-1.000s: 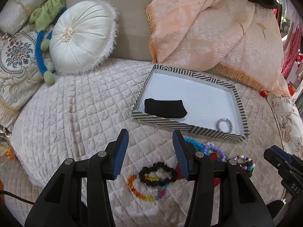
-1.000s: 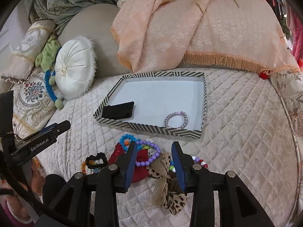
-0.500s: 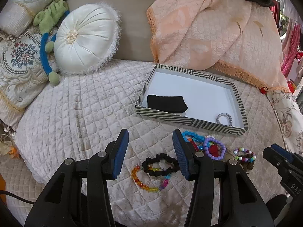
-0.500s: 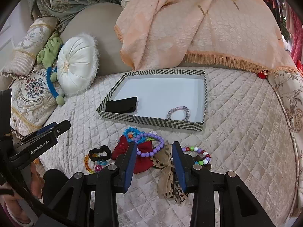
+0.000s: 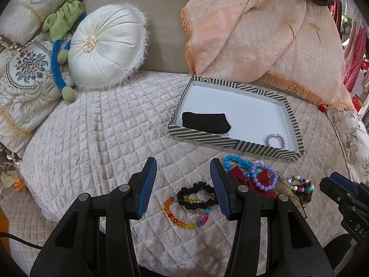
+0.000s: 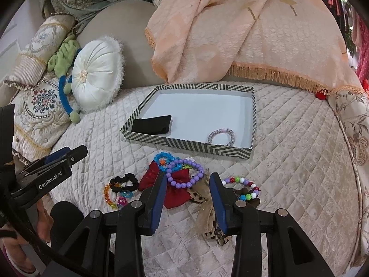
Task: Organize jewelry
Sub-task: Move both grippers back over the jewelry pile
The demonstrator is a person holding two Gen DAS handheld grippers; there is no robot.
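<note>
With a pale bracelet (image 6: 221,136) already in the tray (image 6: 184,143), both tongs (image 5: 183,183) (image 6: 188,190) hover apart and empty over the near pile, next needing to close on one bracelet, likely the purple one (image 6: 185,176).

Bed cover: cream quilted bedspread (image 5: 96,124) with diamond stitching.
Round cushion: white satin pleated cushion (image 5: 103,46) with fringed edge, leaning on a taupe rounded headboard (image 5: 159,30).
Soft toy: green and blue plush toy (image 5: 60,37), draped just left of the round cushion.
Pillows: floral embroidered pillow (image 5: 25,78) at the left edge.
Throw: peach fringed blanket (image 6: 242,32), heaped at the back.
</note>
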